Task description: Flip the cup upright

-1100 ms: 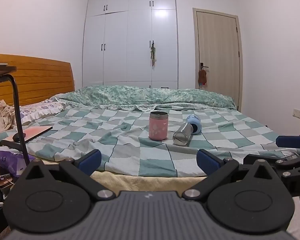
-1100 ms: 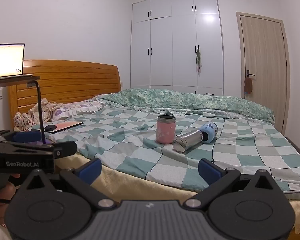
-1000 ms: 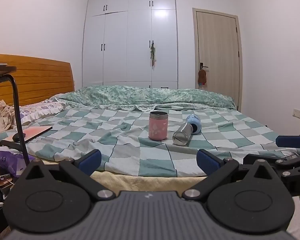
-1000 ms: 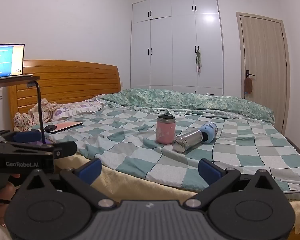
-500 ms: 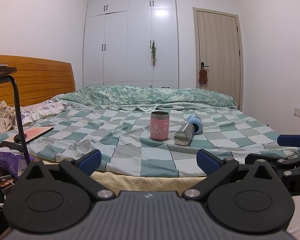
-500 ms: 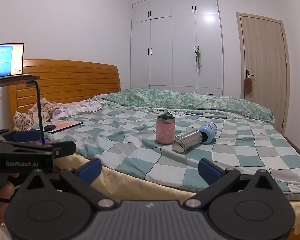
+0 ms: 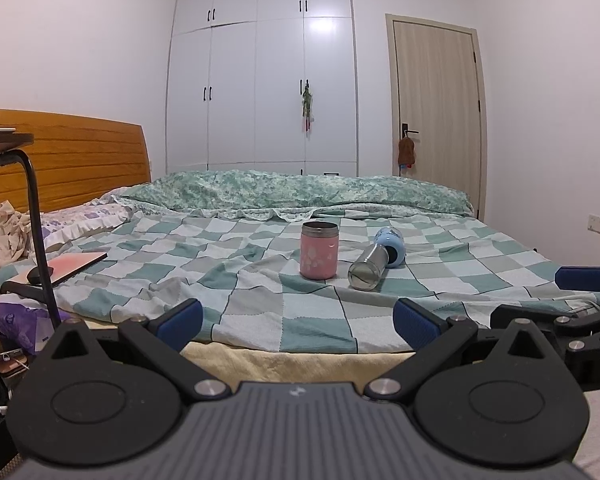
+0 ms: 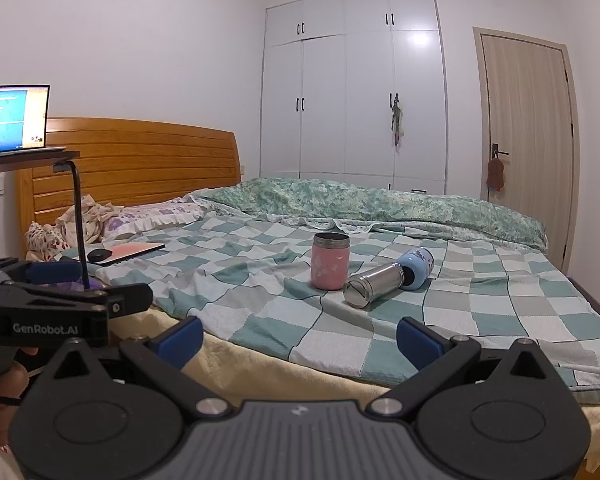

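Note:
A steel flask with a light blue end (image 7: 374,265) lies on its side on the checked bedspread (image 7: 260,288), its steel end toward me; it also shows in the right wrist view (image 8: 384,277). A pink cup (image 7: 318,249) stands upright just left of it, seen too in the right wrist view (image 8: 330,261). My left gripper (image 7: 298,316) is open and empty, short of the bed's near edge. My right gripper (image 8: 300,338) is open and empty, also short of the bed. Each gripper shows at the edge of the other's view.
A black stand (image 7: 40,236) with a laptop (image 8: 12,120) rises at the left by the bed. A pink tablet and a mouse (image 7: 66,266) lie near the pillows. A rolled green quilt (image 7: 300,192) lies across the far side. Wardrobe and door stand behind.
Both views have shifted very slightly; the flask and pink cup have not moved. Both grippers stay open.

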The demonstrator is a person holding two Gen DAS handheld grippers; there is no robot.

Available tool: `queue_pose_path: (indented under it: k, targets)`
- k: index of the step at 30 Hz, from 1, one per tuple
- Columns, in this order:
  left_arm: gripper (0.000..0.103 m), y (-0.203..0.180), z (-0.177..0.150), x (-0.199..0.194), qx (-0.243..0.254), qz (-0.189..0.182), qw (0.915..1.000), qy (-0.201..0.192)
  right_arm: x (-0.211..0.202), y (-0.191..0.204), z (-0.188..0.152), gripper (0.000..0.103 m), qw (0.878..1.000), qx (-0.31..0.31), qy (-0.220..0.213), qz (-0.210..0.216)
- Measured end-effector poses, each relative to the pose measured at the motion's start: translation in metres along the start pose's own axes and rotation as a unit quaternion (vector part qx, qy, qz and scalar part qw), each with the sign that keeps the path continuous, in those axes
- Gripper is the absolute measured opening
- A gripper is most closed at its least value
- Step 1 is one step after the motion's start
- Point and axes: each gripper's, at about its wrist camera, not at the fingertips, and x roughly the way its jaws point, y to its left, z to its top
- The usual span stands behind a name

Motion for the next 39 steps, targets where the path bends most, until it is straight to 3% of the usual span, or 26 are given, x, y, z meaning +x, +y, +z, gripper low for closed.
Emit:
queue_pose_path:
  k: [9, 15, 23, 28, 39]
  targets:
    - [0.103, -0.006, 0.001, 0.002, 0.017, 0.0, 0.9999, 0.0, 0.006, 0.002, -0.004, 0.103, 1.0, 0.003, -0.001, -0.003]
    - [0.103, -0.002, 0.005, 0.011, 0.021, -0.002, 0.9998, 0.001, 0.014, -0.01, -0.003, 0.103, 1.0, 0.002, -0.002, -0.028]
    - [0.103, -0.005, 0.023, 0.044, 0.009, 0.023, 0.9993, 0.027, 0.045, -0.036, 0.009, 0.103, 0.999, 0.01, -0.002, -0.041]
    - [0.103, -0.01, 0.029, 0.065, 0.014, 0.018, 0.9985, 0.049, 0.063, -0.043, 0.016, 0.103, 0.999, 0.008, -0.006, -0.042]
    - [0.103, -0.025, 0.044, 0.108, 0.025, 0.013, 0.9984, 0.05, 0.112, -0.07, 0.044, 0.103, 0.999, 0.016, 0.004, -0.044]
